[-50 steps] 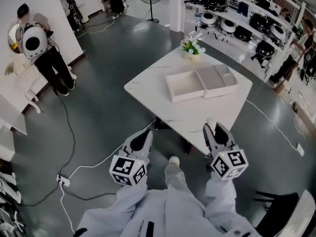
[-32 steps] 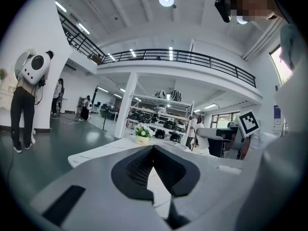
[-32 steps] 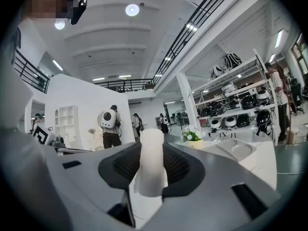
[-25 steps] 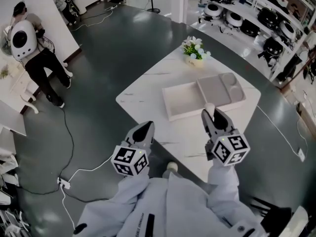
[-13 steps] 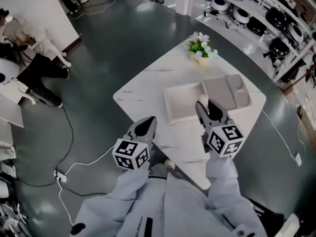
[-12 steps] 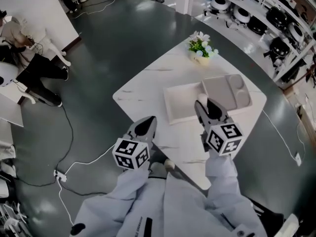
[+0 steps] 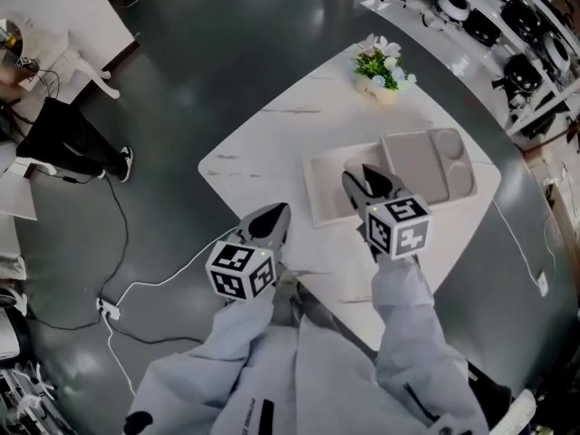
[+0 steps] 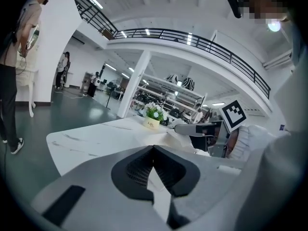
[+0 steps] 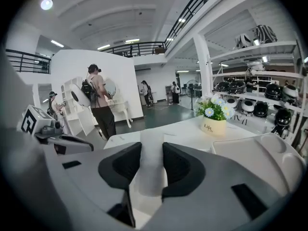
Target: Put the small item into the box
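An open box lies on the white marble table (image 7: 263, 152), with a white tray half (image 7: 328, 198) and a grey compartment half (image 7: 433, 163) side by side. My right gripper (image 7: 361, 179) hovers over the tray's near edge, shut on a small white cylinder (image 9: 151, 165) that stands upright between its dark pads. In the right gripper view the box (image 9: 262, 153) lies to the right. My left gripper (image 7: 275, 214) hangs over the table's near corner, its jaw tips together with nothing in them (image 8: 154, 148).
A pot of flowers (image 7: 382, 69) stands at the table's far corner. A person (image 7: 63, 139) stands on the dark floor at the left, and a cable (image 7: 118, 284) runs across the floor there. Shelves with round black-and-white devices (image 7: 489, 21) line the far right.
Both grippers have moved forward and down over the table. The right one, still gripping the white cylinder, now reaches the tray's near edge. The left one has come over the table corner.
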The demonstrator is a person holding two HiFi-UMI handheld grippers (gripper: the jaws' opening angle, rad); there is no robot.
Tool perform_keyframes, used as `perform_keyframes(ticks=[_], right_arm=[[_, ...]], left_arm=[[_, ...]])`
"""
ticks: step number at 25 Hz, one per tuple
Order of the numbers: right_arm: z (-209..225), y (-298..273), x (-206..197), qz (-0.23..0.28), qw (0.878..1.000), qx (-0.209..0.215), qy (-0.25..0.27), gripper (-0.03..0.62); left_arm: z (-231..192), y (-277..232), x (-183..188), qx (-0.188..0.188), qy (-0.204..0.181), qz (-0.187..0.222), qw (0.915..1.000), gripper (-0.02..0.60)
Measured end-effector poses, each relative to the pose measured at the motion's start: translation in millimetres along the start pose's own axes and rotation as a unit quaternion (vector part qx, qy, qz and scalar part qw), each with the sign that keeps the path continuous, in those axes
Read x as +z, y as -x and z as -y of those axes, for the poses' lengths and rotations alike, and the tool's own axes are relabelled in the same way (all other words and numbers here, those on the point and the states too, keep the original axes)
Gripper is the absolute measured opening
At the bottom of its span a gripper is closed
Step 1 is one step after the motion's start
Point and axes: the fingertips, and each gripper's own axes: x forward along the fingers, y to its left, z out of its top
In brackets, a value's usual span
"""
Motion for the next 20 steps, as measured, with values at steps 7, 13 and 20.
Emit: perform_keyframes(ticks=[7,13,20], right_arm=[[-5.6,-45.9,-38.1,-0.125,0.991,0.037,0.039,0.120],[-3.1,-67.0,-65.9,-0.202,0.977,0.048,0.046,0.120],[0.3,-80.3,-85.7,-0.268,0.961,0.053,0.030,0.121]], left_arm=[[-9.7,-20.5,-18.2,-0.009,0.021,-0.025,0.9994,-0.003],[-11.7,-25.7,-28.5,-0.013,0.029,-0.040,0.9987,-0.003],[-9.1,-32.1,-36.9,-0.022,0.034,-0.052,0.9978,-0.003]])
